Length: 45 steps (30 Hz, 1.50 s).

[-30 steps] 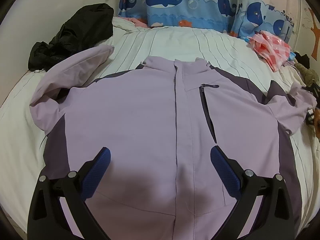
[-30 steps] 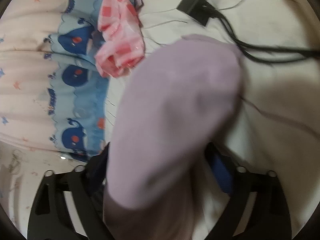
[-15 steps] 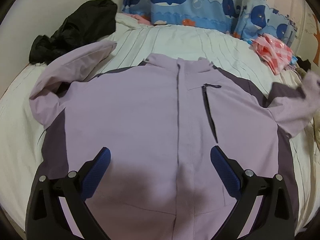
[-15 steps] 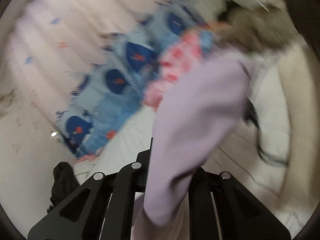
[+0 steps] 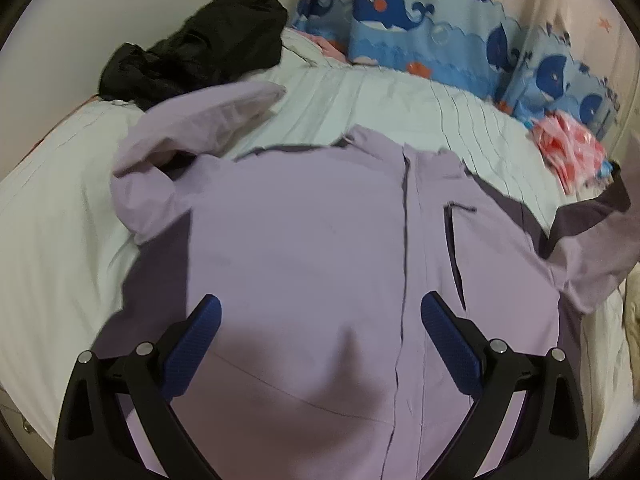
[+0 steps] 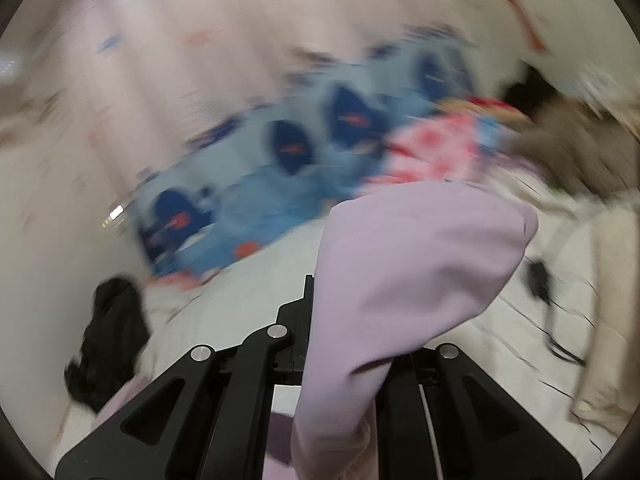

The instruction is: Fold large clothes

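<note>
Lifted off the bedding since a second ago, the jacket's right-hand sleeve [image 6: 404, 280] now hangs in the air, pinched in the right gripper [image 6: 344, 344], whose jaws have gone from apart to fully closed on the lilac cloth. In the right wrist view the cuff droops over the black fingers at lower centre, and the background is smeared by motion blur. In the left wrist view the same sleeve rises at the right edge of the frame, its dark purple underside showing.

A lilac and purple jacket [image 5: 320, 248] lies front-up on the white bedspread [image 5: 60, 220], filling the centre of the left wrist view, its zip running down the middle and a chest pocket zip to the right of it. Its other sleeve [image 5: 192, 120] is bent back at upper left, next to a heap of black clothing [image 5: 200, 52].

Over the jacket's lower front, the left gripper [image 5: 320, 336] hovers with its blue pads [image 5: 196, 352] spread wide and nothing between them.

Whale-print fabric [image 5: 420, 20] fills the upper right, with a pink checked cloth [image 5: 568, 148] below it near the right edge.
</note>
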Each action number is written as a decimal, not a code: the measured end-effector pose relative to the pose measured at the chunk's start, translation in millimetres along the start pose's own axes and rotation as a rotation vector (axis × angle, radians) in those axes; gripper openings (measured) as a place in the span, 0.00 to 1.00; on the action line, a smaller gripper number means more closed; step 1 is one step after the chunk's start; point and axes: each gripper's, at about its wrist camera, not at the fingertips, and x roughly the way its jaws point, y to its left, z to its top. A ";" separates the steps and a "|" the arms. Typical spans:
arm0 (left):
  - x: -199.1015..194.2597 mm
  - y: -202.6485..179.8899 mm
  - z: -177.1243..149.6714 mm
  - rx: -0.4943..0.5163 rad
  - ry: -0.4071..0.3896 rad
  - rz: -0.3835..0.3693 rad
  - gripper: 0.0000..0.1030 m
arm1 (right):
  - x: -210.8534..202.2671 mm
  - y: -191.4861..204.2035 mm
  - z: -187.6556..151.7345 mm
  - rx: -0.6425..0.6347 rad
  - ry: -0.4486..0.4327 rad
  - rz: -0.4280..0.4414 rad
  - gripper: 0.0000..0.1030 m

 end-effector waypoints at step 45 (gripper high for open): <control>-19.6 160.8 24.1 -0.498 -0.067 0.051 0.93 | 139.0 384.5 -387.8 -0.481 0.615 0.456 0.48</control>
